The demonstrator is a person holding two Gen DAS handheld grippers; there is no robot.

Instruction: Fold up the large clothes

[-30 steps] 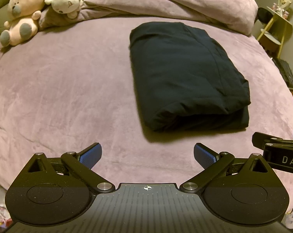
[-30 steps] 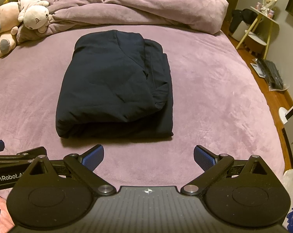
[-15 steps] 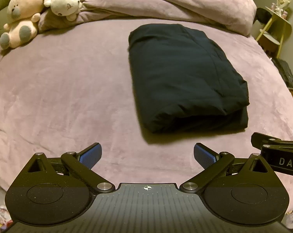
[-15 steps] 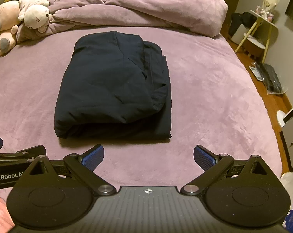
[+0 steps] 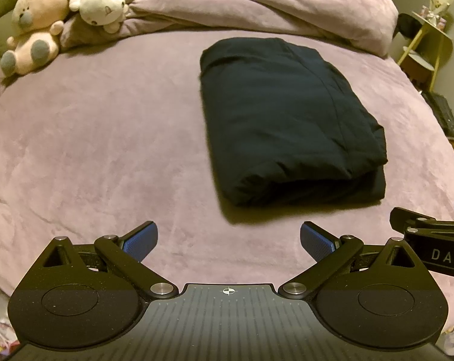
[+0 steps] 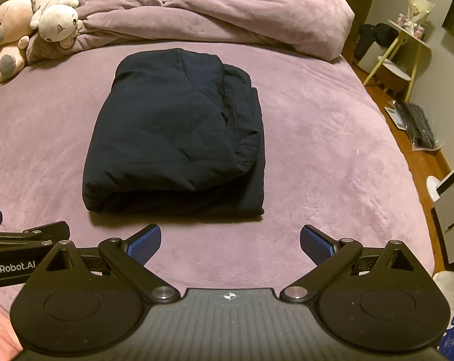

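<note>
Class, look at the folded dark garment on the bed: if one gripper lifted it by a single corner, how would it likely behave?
The folded dark garment is soft layered cloth, so it would probably sag and come unfolded. Its thick, puffy stack suggests some weight, likely needing both the left gripper and right gripper. On the plush bedspread, a push would probably drag and bunch it, not slide it.

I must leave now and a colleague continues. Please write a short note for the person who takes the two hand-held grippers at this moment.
Left hand-held gripper: open, holds nothing, above the bed sheet, short of the garment.
Right hand-held gripper: open, holds nothing, also short of the garment.
Dark garment: lies folded into a thick rectangle in the middle of the bed, touched by neither gripper.
Done: the garment looks fully folded.
Left: perhaps tidy the layers that stick out on its right side; otherwise nothing visible remains.
</note>
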